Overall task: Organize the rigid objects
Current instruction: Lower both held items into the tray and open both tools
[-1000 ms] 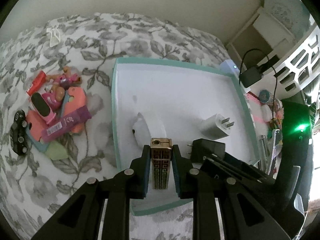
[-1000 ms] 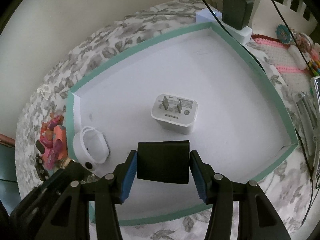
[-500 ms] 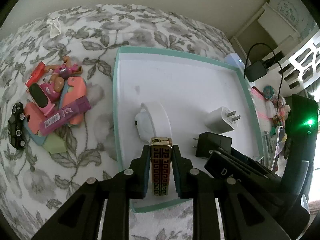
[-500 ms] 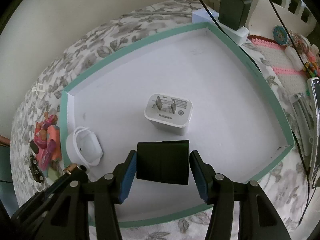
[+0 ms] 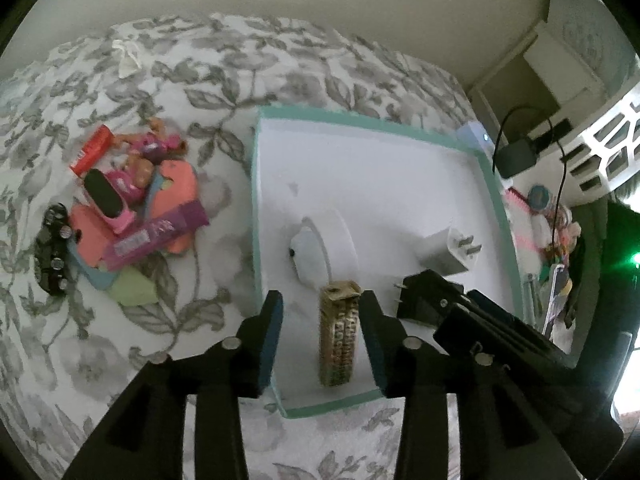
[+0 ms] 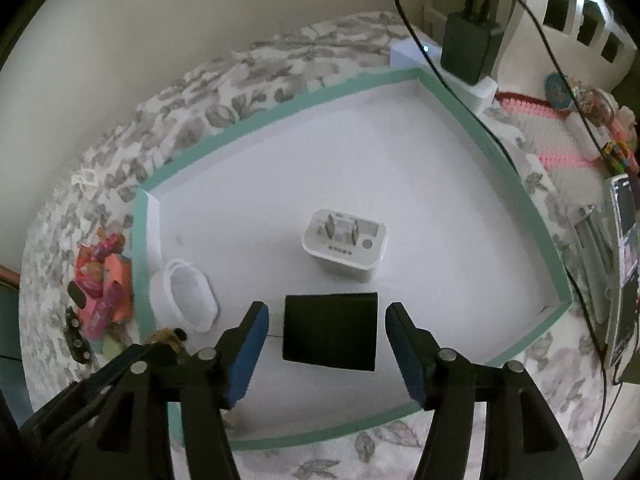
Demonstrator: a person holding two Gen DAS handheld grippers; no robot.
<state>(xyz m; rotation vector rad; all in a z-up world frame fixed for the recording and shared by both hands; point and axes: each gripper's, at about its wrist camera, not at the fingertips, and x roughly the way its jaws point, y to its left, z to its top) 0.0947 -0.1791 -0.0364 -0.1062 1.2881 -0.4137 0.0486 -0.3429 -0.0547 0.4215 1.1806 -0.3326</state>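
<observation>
Bedspread (image 5: pixel 168 80), grey-leafed on white, fills both views and carries everything. On it sits the white tray (image 5: pixel 486 168) with a teal rim, the largest of the task's things. Left of the tray, on the cloth, lies a heap of pink and coral toys (image 5: pixel 140 208), with a small black toy car (image 5: pixel 52 250) beside it. Inside the tray, a white oval case (image 5: pixel 320 240) lies near the left wall and a white charger (image 6: pixel 346 246) stands prongs-up toward the middle. My right gripper (image 6: pixel 326 354) is opening; the black adapter (image 6: pixel 330 332) rests on the tray floor between its 2 blue pads, with a gap on each side. My left gripper (image 5: pixel 322 340) is opening too, and the gold patterned lighter (image 5: pixel 337 336) stands between its pads near the tray's front wall, blurred, touched by neither pad as far as I can see.
</observation>
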